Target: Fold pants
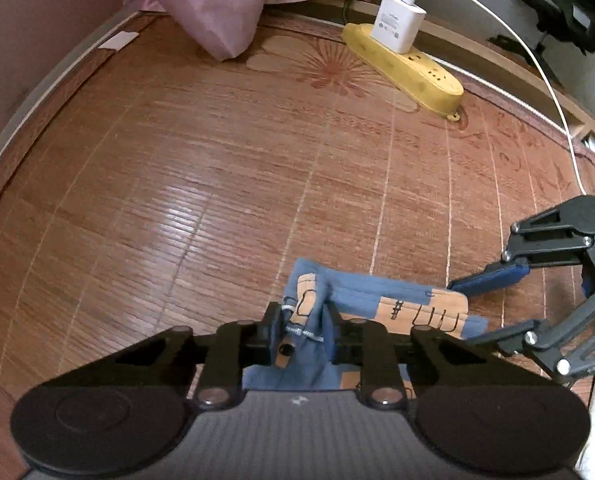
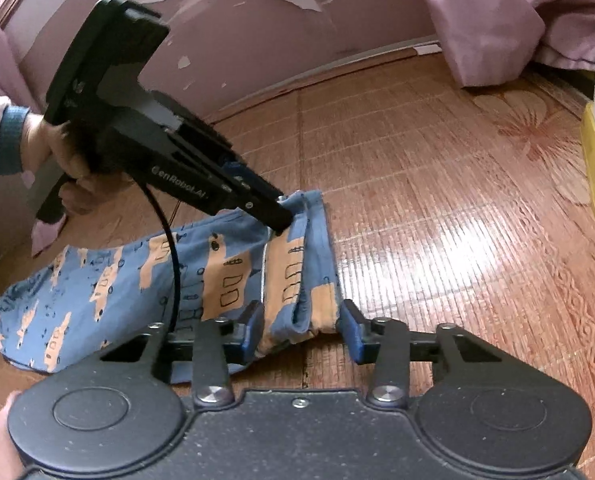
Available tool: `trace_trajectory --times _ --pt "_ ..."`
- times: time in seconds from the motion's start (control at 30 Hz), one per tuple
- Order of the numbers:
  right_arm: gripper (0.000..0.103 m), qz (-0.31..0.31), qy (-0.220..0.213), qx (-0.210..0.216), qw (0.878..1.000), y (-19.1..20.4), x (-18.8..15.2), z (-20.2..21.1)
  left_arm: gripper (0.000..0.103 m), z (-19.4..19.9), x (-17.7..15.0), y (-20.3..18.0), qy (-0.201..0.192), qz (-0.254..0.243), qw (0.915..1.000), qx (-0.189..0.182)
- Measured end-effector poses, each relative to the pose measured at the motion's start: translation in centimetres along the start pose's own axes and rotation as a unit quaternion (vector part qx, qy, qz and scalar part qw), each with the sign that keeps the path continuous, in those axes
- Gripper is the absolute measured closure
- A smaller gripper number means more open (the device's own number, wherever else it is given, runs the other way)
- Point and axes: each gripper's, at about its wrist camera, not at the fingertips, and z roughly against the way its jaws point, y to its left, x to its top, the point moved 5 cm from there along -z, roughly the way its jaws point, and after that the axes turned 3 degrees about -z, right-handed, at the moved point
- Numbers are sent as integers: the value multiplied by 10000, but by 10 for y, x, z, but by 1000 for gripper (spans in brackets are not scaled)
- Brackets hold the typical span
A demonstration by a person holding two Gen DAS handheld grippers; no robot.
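Observation:
Small blue pants (image 1: 377, 292) with an orange print lie on a brown bamboo mat (image 1: 217, 160). In the right wrist view the pants (image 2: 97, 288) stretch to the left, with one end folded up. My left gripper (image 1: 303, 332) is shut on a bunched edge with a drawstring. The right wrist view shows the left gripper (image 2: 281, 222) pinching the raised far corner. My right gripper (image 2: 302, 332) is open, its blue pads (image 2: 355, 332) on either side of the near fold. In the left wrist view the right gripper (image 1: 463, 314) straddles the cloth's right edge.
A yellow power strip (image 1: 409, 68) with a white charger (image 1: 397, 22) and its cable (image 1: 553, 96) lies at the mat's far right. A purple cloth (image 1: 225, 0) hangs onto the mat at the back. A hand (image 2: 61, 160) holds the left gripper before a peeling wall (image 2: 257, 40).

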Motion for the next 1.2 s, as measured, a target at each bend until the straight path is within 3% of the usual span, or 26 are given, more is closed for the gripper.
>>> trace_trajectory --times 0.2,0.37,0.43,0.5,0.57,0.63,0.73,0.83,0.9,0.97,1.0,1.07,1.1,1.2 --pt "84 -73 4 15 10000 1 -2 -2 82 -1 -3 11 -130 611 9979 -152" --pt "87 -238 -109 119 9996 -2 0 -1 76 2 -6 14 -203 993 9948 -43" --pt "87 -392 -142 211 9989 -4 1 0 66 9 -8 17 -296 1252 9917 24" --pt "87 -486 -183 265 9983 -6 2 0 46 23 -14 18 -559 1467 9876 83" --pt "87 -506 -239 258 9981 -4 3 1 36 40 -24 19 -883 1697 9814 181" --pt "87 -462 -343 235 9981 -1 3 3 34 59 -41 17 -1222 1995 9720 201" --pt "87 -405 -472 118 9980 3 3 3 24 83 -75 11 -1690 2549 9521 -39" --pt "87 -326 -665 -11 9973 11 4 4 16 103 -119 4 -2325 2930 9273 -136" --pt "87 -219 -797 -84 9965 20 6 6 14 106 -149 4 -2685 3257 9064 -145" --pt "87 -75 -934 -145 9955 34 8 9 14 104 -178 9 -2831 3889 8757 -425" --pt "87 39 -1016 -201 9946 46 9 11 14 103 -193 12 -2867 4237 8564 -698" --pt "87 341 -1124 -221 9928 70 10 14 14 104 -211 19 -2902 4583 8335 -1049" --pt "87 577 -1185 -210 9911 87 10 16 14 108 -219 22 -2947 4637 8269 -1198" --pt "87 1395 -1178 -196 9830 138 3 13 12 116 -236 29 -3050 4592 8211 -1480"
